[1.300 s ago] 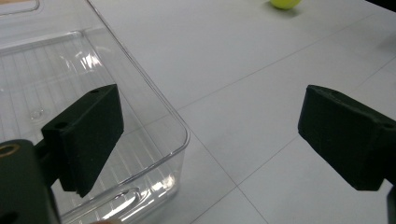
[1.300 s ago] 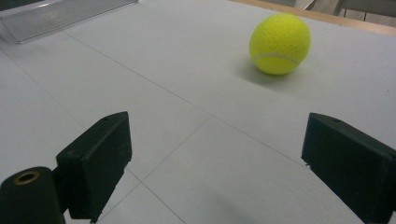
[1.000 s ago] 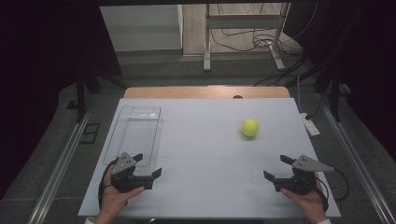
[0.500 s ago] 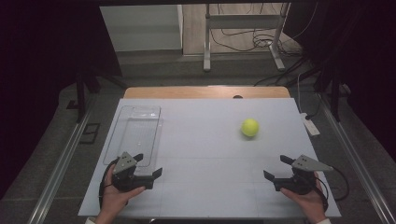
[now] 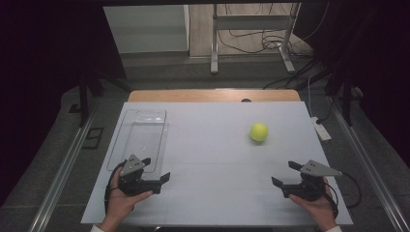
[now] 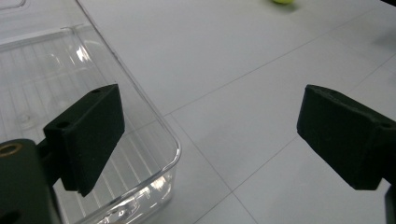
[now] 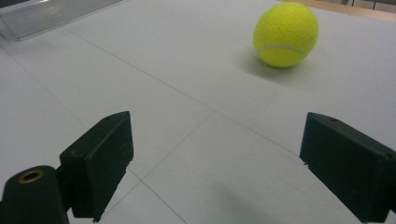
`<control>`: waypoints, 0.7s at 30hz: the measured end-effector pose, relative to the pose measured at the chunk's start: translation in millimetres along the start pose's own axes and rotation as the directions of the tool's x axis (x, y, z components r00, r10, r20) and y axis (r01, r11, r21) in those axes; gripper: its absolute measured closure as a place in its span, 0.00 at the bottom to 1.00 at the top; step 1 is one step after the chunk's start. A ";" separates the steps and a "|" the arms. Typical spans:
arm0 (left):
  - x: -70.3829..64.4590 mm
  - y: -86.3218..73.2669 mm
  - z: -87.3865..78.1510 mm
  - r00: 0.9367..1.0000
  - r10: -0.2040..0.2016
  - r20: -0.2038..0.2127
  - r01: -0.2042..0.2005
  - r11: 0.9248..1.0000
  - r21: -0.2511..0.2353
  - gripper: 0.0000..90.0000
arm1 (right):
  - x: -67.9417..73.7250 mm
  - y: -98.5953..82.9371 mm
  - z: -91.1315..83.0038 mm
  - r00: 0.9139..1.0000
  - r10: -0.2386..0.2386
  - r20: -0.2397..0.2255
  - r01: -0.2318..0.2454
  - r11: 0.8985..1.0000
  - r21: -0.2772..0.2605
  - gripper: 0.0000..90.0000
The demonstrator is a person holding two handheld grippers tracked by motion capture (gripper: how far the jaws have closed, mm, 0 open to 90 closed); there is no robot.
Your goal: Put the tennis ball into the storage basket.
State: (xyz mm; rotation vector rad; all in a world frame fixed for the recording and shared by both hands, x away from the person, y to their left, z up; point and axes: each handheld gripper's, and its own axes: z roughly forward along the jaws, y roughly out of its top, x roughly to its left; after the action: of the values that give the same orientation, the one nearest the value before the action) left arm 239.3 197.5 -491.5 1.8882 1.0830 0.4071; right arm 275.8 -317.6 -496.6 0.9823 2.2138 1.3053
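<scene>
1. Yellow tennis ball (image 5: 259, 131) sitting on the white desk (image 5: 217, 159), over on the right half, a bit past the middle.
2. Right gripper (image 5: 289, 176) held low near the front right edge of the desk, in a hand (image 5: 316, 205) coming in from the bottom.
3. Jaws of the right gripper spread wide, with nothing between them but bare desk.
4. Ball seen again in the right gripper view (image 7: 286, 34), up ahead and a little to the right of the jaws, well apart from them, with a small dark shadow under it.
5. Left gripper (image 5: 154, 170) held low near the front left edge, in the other hand (image 5: 121, 203).
6. Jaws of the left gripper also spread wide and holding nothing.
7. Clear plastic tray (image 5: 140, 137) lying flat on the left side of the desk, just beyond the left gripper.
8. In the left gripper view, one jaw hanging over the near corner of the tray (image 6: 154, 140), the other over plain desk.
9. Ball far from the tray, well apart from both grippers, closer to the right one.
</scene>
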 end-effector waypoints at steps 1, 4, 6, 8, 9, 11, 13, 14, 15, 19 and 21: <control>-0.2 1.4 0.4 1.000 0.002 0.002 -0.002 1.000 0.003 0.10 | 0.0 0.0 0.1 1.000 -0.001 0.000 0.001 1.000 0.000 0.11; -0.4 5.6 2.1 1.000 0.007 0.004 -0.007 1.000 0.011 0.10 | -0.3 0.0 0.0 1.000 0.000 -0.002 0.000 1.000 0.000 0.11; -0.4 8.6 3.2 1.000 0.008 0.007 -0.008 1.000 0.014 0.10 | -0.5 0.0 0.1 1.000 0.002 -0.002 -0.002 1.000 0.001 0.11; 0.0 11.0 3.7 1.000 0.009 0.011 -0.010 1.000 0.015 0.10 | -0.7 0.0 0.2 1.000 0.002 -0.001 -0.002 1.000 0.001 0.11; -0.1 12.3 3.9 1.000 0.007 0.014 -0.007 1.000 0.015 0.10 | -0.7 -0.1 0.2 1.000 0.003 -0.001 -0.003 1.000 0.002 0.11; -0.2 13.6 4.2 1.000 0.010 0.016 -0.010 1.000 0.016 0.10 | -0.8 -0.1 0.3 1.000 0.001 0.002 -0.001 1.000 0.004 0.12; -0.8 16.8 5.7 1.000 0.006 0.022 -0.007 1.000 0.020 0.10 | -1.4 -0.4 0.5 1.000 0.003 0.004 -0.003 1.000 0.007 0.12; -0.8 16.8 5.7 1.000 0.006 0.022 -0.007 1.000 0.020 0.10 | -1.4 -0.4 0.5 1.000 0.003 0.004 -0.003 1.000 0.007 0.12; -1.0 17.9 6.3 1.000 0.004 0.024 -0.005 1.000 0.021 0.10 | -1.6 -0.5 0.5 1.000 0.004 0.004 -0.004 1.000 0.007 0.12; -1.5 23.4 8.5 0.999 0.001 0.038 -0.002 1.000 0.022 0.11 | -2.0 -0.8 0.3 1.000 0.005 0.006 -0.005 1.000 0.009 0.12; -2.4 26.0 9.8 0.999 0.003 0.043 -0.004 1.000 0.024 0.11 | -2.1 -1.0 0.5 1.000 0.005 0.007 -0.005 1.000 0.011 0.12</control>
State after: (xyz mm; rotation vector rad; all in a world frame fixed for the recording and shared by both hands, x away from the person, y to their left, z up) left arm 257.8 184.6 -475.0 1.9123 1.0603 0.3553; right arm 277.2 -319.1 -497.8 0.9954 2.2168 1.2921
